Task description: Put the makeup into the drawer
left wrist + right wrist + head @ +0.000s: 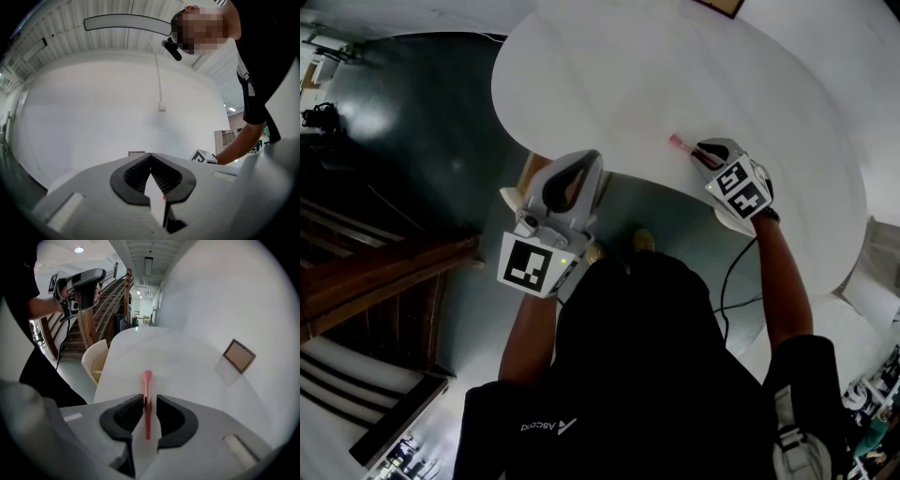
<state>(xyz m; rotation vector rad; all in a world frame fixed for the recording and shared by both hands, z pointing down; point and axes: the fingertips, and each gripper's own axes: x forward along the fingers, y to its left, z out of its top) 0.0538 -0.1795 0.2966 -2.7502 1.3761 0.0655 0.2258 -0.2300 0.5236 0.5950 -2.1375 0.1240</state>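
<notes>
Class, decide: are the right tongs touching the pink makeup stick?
Touching: the right gripper view shows the right tongs clamped on the pink makeup stick.

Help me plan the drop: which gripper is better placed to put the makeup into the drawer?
Right. The right gripper is shut on the slim pink makeup stick; the left gripper is shut with nothing between its jaws.

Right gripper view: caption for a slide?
Right gripper clamps a slim pink makeup stick over the white table, open drawer at left.

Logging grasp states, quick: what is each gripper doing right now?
Left gripper: closed, empty.
Right gripper: closed on the pink makeup stick.
</notes>
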